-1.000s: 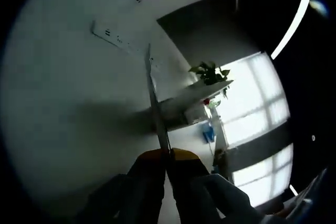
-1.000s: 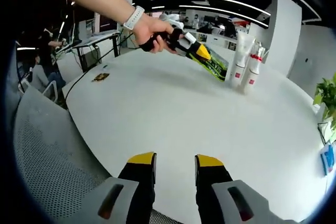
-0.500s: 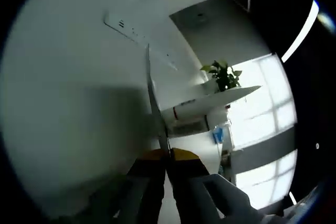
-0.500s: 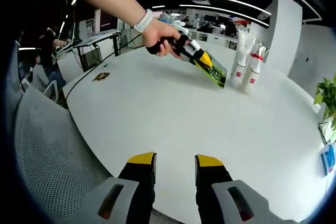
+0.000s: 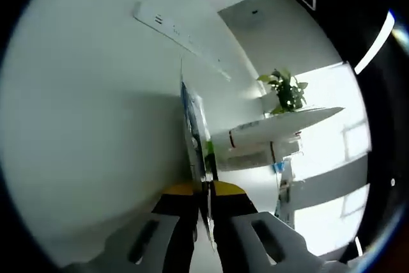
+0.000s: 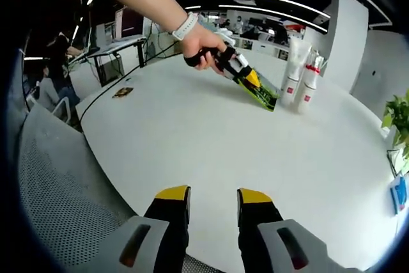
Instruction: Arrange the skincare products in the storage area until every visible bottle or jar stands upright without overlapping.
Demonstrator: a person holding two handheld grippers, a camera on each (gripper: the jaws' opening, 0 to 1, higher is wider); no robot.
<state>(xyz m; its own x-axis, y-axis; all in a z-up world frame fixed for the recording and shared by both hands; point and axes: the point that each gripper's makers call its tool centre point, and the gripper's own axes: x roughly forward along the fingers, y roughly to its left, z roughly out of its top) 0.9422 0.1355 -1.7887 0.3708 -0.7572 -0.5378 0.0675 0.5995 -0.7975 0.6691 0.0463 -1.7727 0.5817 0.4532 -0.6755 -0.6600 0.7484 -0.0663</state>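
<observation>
We see white counter (image 6: pixel 211 139) across middle of right gripper view. Our left hand (image 6: pixel 199 46), upper centre, holds left tool (image 6: pixel 254 83), clamped on flat green packet (image 6: pixel 262 92) whose far end meets counter just beside tube (image 6: pixel 294 62) and bottle (image 6: pixel 309 84), both upright, upper right. Right tool (image 6: pixel 213 204), bottom centre, jaws apart, holding nothing. Left gripper view: left tool (image 5: pixel 203 187) pinches packet (image 5: pixel 195 135) edge-on at centre; plant (image 5: pixel 285 89) upper right.

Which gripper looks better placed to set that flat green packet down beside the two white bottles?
Left: its jaws already pinch the flat green packet, close to the two white bottles. The right gripper hangs open and empty at the table's near edge.
</observation>
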